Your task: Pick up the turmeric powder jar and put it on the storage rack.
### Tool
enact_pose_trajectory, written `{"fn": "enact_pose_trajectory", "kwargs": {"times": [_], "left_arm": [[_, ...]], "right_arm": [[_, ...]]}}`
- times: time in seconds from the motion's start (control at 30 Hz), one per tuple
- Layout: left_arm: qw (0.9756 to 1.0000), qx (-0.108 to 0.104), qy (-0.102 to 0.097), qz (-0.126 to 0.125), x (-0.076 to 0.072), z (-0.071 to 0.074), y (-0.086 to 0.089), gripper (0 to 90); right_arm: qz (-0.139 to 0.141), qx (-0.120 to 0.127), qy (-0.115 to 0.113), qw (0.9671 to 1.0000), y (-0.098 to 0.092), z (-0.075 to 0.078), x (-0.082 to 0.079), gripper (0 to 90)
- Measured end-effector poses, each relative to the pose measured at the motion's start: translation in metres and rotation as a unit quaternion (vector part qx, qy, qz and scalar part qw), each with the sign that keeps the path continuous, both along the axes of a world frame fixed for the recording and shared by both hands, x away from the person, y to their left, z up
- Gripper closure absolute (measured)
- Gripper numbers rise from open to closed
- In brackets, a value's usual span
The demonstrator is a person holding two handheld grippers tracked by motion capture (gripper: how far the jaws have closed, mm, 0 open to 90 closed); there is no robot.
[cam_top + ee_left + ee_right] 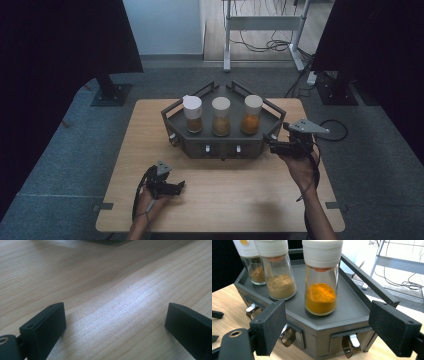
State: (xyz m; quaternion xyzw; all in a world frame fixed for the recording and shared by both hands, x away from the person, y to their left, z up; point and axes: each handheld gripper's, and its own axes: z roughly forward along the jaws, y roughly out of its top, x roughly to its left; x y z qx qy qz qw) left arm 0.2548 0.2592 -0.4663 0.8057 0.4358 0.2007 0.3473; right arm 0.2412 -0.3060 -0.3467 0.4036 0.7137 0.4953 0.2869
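A dark grey hexagonal tray (pixel 175 120) stands at the back middle of the wooden table (pixel 220 200). It carries three white-capped glass jars: brown powder at the left (pixel 193 115), tan powder in the middle (pixel 220 117), orange powder at the right (pixel 251 115). My right gripper (pixel 273 143) hovers at the tray's front right corner, open. In the right gripper view the orange jar (pixel 321 290) stands upright beyond its gripper (pixel 328 315), untouched, with the tan jar (pixel 278 277) behind it. My left gripper (pixel 180 186) rests low over the table's front left, and in its own view it (pixel 113 312) is open over bare wood.
Small white levers (pixel 352 339) with brown clips sit in the tray's front panels. Thin rails (pixel 367 280) run above the tray's sides. Black stands (pixel 107 91) and a white frame (pixel 262 22) with cables are on the grey floor beyond the table.
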Motion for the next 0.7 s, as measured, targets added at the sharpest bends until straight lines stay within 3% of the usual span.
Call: {"fn": "enact_pose_trajectory", "kwargs": {"times": [0.7], "left_arm": [[1.0000,0.001,0.000,-0.001,0.000,0.000,0.000,3.4]], "right_arm": [[-0.006,-0.001,0.001,1.0000,-0.012,-0.008,-0.023,14.1]]}}
